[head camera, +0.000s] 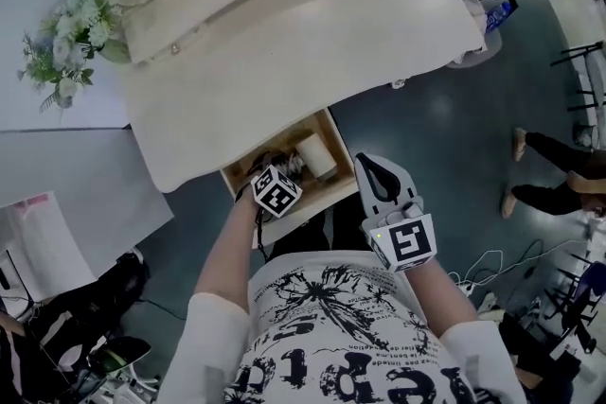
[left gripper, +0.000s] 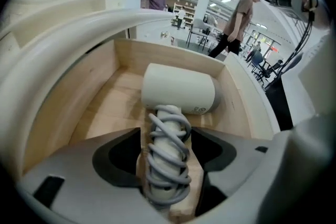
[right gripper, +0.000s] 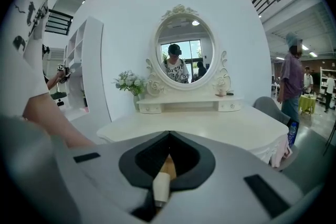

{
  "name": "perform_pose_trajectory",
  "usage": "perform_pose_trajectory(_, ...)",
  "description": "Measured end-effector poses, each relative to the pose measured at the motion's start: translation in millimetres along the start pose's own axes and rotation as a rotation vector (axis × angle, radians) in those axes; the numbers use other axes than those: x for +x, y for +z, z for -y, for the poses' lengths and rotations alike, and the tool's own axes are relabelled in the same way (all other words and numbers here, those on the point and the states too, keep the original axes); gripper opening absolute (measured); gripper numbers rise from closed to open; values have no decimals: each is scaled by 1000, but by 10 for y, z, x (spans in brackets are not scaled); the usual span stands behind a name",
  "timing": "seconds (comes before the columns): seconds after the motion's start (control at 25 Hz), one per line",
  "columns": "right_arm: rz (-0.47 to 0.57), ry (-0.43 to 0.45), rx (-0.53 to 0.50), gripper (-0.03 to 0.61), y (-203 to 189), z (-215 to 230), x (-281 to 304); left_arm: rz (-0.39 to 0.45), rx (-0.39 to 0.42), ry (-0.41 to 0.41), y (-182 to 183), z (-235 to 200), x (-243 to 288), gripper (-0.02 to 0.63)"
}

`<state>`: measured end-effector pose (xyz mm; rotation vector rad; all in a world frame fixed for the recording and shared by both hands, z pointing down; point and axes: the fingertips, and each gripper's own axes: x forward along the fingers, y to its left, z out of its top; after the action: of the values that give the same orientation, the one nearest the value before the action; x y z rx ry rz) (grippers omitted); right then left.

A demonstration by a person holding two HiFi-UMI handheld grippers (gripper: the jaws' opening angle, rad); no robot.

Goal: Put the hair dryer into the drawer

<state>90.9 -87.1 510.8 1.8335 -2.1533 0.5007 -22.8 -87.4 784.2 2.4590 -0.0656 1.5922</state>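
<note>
The cream hair dryer lies in the open wooden drawer of the white dressing table. In the left gripper view the hair dryer rests on the drawer floor, barrel away from me, and its handle is wound with grey cord. My left gripper straddles that handle with its jaws wide and a strip of wood showing on each side, so it is open. My left gripper reaches down into the drawer. My right gripper hovers just right of the drawer, shut and empty, as my right gripper also shows.
A vase of white flowers stands at the table's left corner, below the oval mirror. A grey chair and a standing person are to the right. Other people's legs and cables are on the floor.
</note>
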Motion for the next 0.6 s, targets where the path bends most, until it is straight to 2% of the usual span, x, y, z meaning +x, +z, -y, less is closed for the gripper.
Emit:
perform_pose_trajectory(0.12, 14, 24, 4, 9, 79, 11, -6, 49, -36, 43, 124, -31, -212, 287)
perform_pose_trajectory(0.24, 44, 90, -22, 9, 249, -31, 11, 133, -88, 108, 253, -31, -549, 271)
perform_pose_trajectory(0.28, 54, 114, -35, 9, 315, -45, 17, 166, -115, 135, 302, -30, -683, 237)
perform_pose_trajectory(0.4, 82, 184, -90, 9, 527, -86, 6, 283, -222, 243, 474, -39, -1130, 62)
perform_pose_trajectory(0.6, 134, 265, -139, 9, 852, -93, -7, 465, -343, 423, 825, -83, -1853, 21)
